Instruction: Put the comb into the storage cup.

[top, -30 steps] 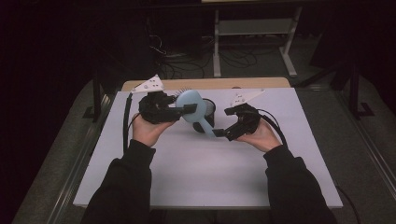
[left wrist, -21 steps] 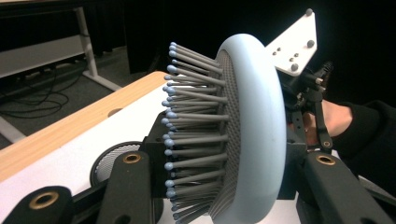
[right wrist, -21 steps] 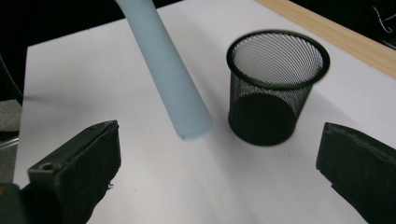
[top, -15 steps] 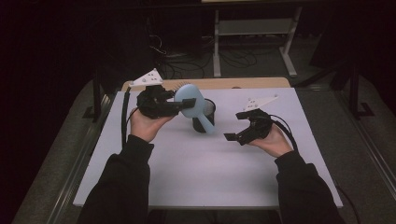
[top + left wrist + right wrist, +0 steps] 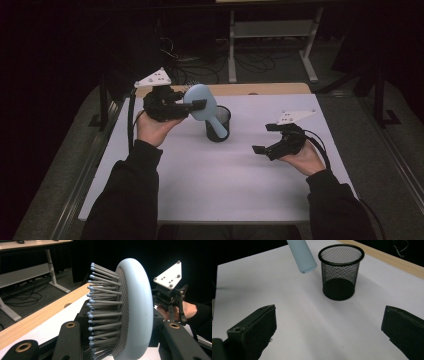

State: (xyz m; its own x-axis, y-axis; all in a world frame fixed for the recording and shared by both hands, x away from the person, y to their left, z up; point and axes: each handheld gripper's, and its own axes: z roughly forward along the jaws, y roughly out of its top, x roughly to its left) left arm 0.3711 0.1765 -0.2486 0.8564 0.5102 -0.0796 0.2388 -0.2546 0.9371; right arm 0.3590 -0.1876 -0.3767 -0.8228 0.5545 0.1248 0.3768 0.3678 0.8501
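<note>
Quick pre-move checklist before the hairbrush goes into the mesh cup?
1. Left gripper clamped on the light blue hairbrush head: ok.
2. Handle end pointing down towards the black mesh cup: ok.
3. Cup upright, with nothing inside: ok.
4. Handle tip directly over the cup mouth: not ok; in the right gripper view it hangs beside the rim.
5. Right gripper open, holding nothing, apart from the cup: ok.
6. White table bare around the cup: ok.

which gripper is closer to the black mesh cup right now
Left. The left gripper holds the blue hairbrush by its head just up and left of the mesh cup, the handle slanting down beside it. The right gripper hangs open farther off on the cup's other side.
</note>
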